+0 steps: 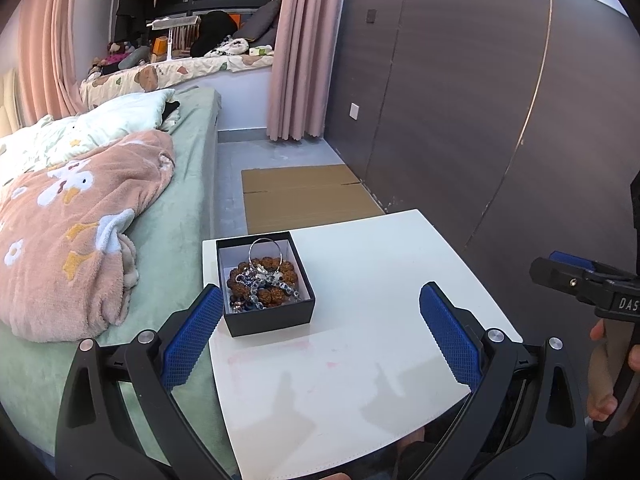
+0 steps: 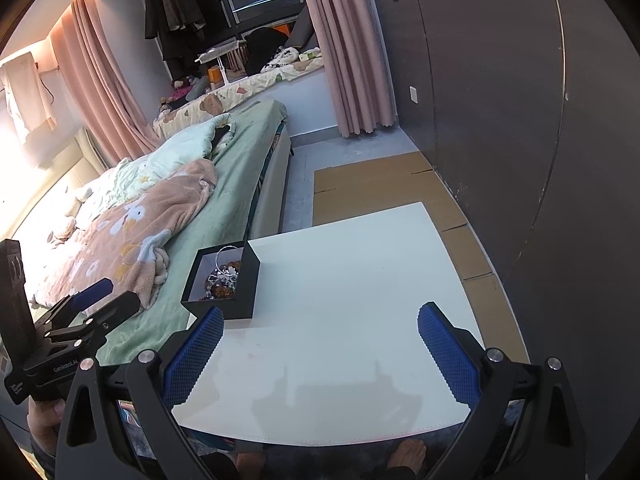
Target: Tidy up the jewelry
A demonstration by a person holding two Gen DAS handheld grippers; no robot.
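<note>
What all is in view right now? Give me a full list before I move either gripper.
box: 1, black, open, on the white table's left part near the bed
beaded bracelets: tangled heap, brown and clear beads, inside the box; count unclear
bangle: 1, silver, propped upright in the box
table: 1, white, in front of both grippers
bed: 1, green sheet, left of the table
blanket: 1, pink, patterned, on the bed
cardboard: flattened, brown, on the floor beyond the table
curtains: pink, by the window
left gripper: blue pads, open, empty
right gripper: blue pads, open, empty
</note>
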